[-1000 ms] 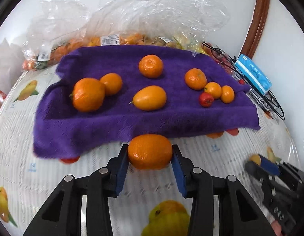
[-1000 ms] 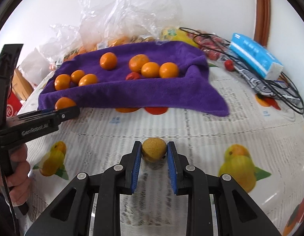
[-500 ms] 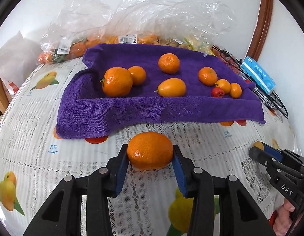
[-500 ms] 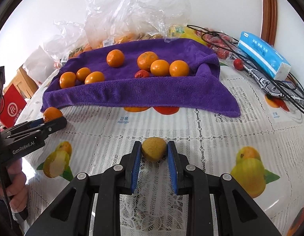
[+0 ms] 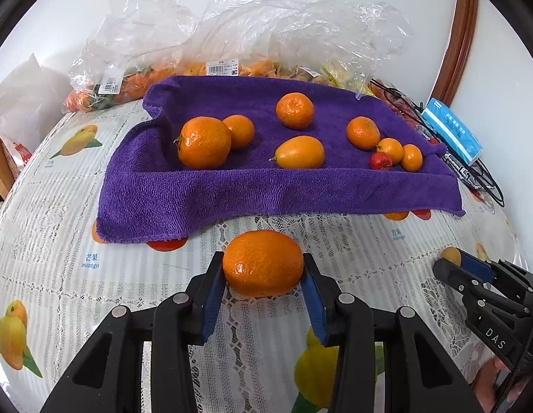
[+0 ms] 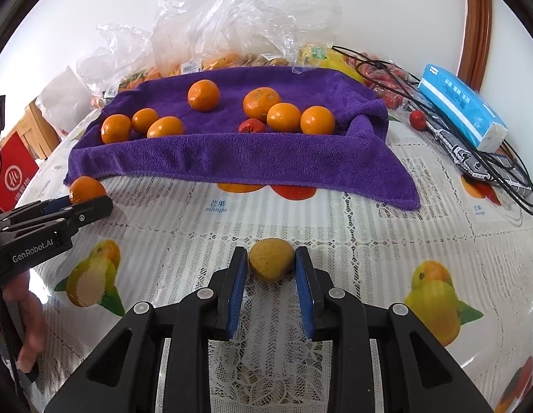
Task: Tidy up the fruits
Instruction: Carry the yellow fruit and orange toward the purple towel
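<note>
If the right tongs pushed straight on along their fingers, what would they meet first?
Probably the lace tablecloth just beyond the small yellowish fruit they grip; further along that line hangs the purple towel's front edge.

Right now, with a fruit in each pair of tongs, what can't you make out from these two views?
- Fruit in the plastic bags: both views, crinkled film hides kind and count.
- Price label: left view, print too small.
- What lies under the purple towel: its front fold covers the tablecloth prints.
- Small yellow-brown fruit: right view, kind unclear.
- Whether the orange touches the table: its underside is hidden.
</note>
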Demonstrator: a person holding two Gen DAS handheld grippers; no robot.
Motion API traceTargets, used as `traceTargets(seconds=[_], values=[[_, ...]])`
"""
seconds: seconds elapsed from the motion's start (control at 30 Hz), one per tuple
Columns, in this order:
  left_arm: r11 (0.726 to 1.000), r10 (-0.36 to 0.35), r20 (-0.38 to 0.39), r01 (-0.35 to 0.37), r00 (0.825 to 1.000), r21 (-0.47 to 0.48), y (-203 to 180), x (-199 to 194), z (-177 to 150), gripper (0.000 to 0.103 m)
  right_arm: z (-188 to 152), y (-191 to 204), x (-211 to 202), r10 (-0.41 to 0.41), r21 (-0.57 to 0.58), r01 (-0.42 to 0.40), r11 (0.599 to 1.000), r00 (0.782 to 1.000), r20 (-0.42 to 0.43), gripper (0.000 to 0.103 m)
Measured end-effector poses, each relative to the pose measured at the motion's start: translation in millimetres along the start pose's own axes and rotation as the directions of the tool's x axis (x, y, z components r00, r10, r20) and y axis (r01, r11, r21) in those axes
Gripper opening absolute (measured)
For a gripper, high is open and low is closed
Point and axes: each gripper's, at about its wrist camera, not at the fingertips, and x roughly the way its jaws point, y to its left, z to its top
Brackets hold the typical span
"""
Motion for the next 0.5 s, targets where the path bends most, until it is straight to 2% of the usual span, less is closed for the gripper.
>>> traceTargets(seconds=[0.5], values=[[1.0, 0.015, -0.003, -0.015, 1.0, 0.012, -2.6, 0.6, 0.5, 0.041, 1.0, -0.4, -0.1, -0.001, -0.003, 0.001, 1.0, 1.0, -0.001, 0.029]])
